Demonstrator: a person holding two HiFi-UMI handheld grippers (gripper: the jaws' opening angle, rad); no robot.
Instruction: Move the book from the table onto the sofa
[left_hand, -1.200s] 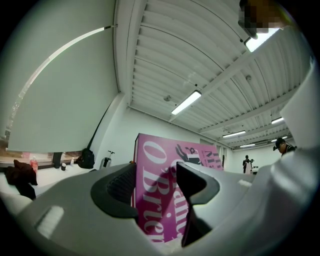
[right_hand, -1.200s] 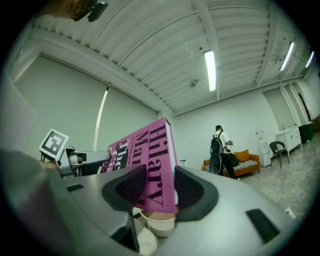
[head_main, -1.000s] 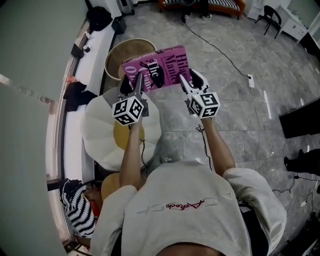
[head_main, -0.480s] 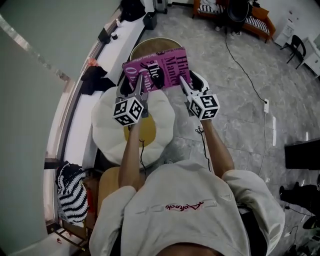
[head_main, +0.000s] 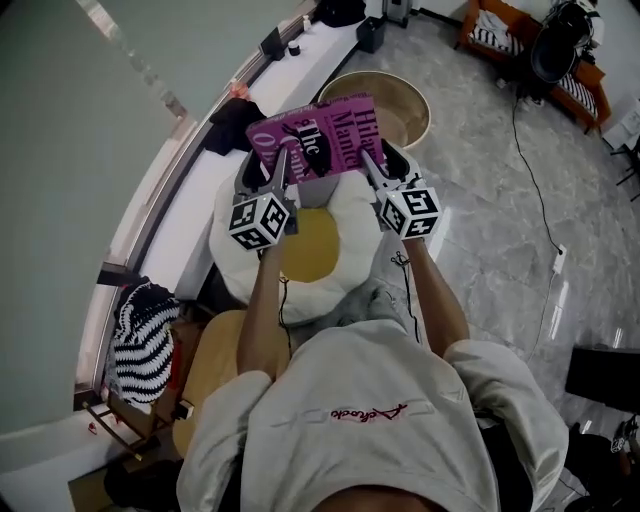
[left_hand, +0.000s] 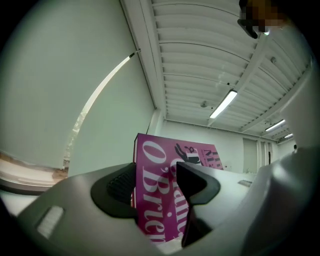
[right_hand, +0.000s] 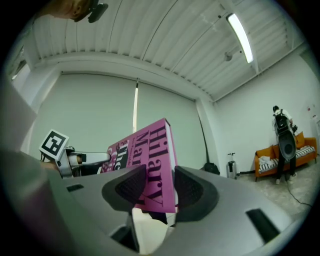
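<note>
Magenta hardcover book (head_main: 322, 135) with white and black lettering is held in the air, cover up and roughly level, in front of the person. It is gripped from the near side by both grippers and rests on no surface.

The left gripper (head_main: 278, 165) is clamped on the book's near left edge. In the left gripper view both dark pads are pressed against opposite faces of the book. The right gripper (head_main: 372, 168) is clenched on the near right edge. In the right gripper view the ribbed pads are closed on the corner bearing the lettering. The marker cubes (head_main: 258, 222) are seen just behind the jaws, one on each gripper.

In the head view the book is seen over the far edge of a white egg-shaped cushion with a yellow centre (head_main: 310, 255). A round tan tabletop with a raised rim (head_main: 400, 95) lies just beyond, partly covered by the book. An orange sofa with striped cushions (head_main: 500, 30) stands at the upper right, well apart from the book. A black-and-white striped fabric item (head_main: 140, 335) is seen at the left, near the wall. The floor is grey marbled tile (head_main: 480, 230).
</note>
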